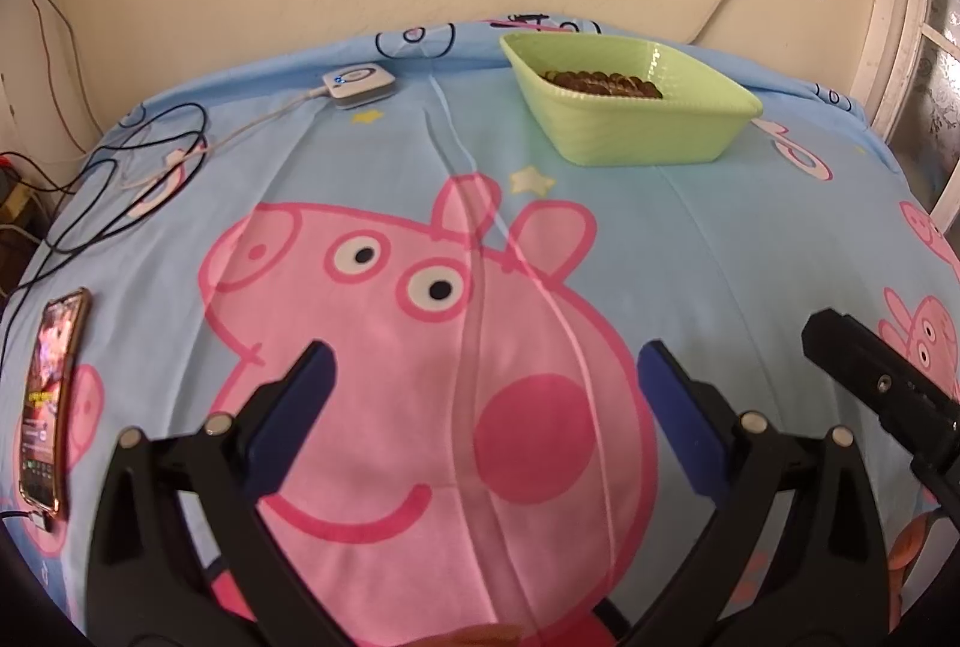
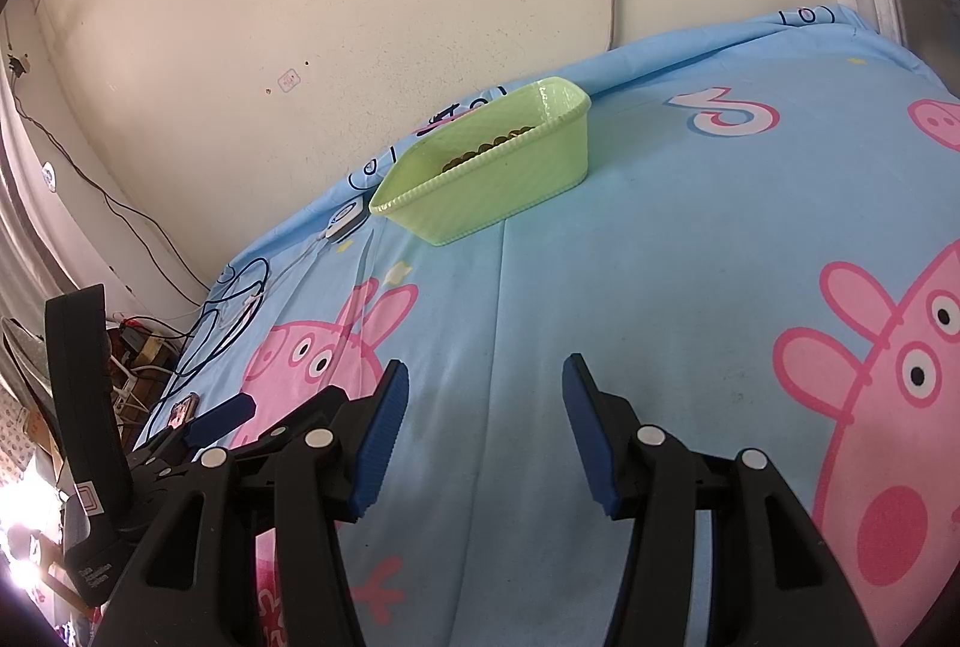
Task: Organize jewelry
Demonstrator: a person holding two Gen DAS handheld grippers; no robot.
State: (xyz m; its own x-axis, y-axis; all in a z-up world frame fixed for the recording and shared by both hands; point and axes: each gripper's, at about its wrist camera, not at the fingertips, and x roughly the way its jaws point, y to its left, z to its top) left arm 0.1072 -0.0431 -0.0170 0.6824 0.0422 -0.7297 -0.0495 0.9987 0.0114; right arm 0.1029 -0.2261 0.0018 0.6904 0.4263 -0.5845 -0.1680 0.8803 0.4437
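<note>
On the bed sheet, near the wall, a green basket is seen with brown beaded jewelry inside. The left gripper and right gripper are held open above the sheet, nothing gripped. A phone is laid at the left edge.

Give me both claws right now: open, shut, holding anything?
Left claw: open, nothing between its pads, hanging over the pig-print bedsheet.
Right claw: open, holding nothing, pointing toward the green basket.
</note>
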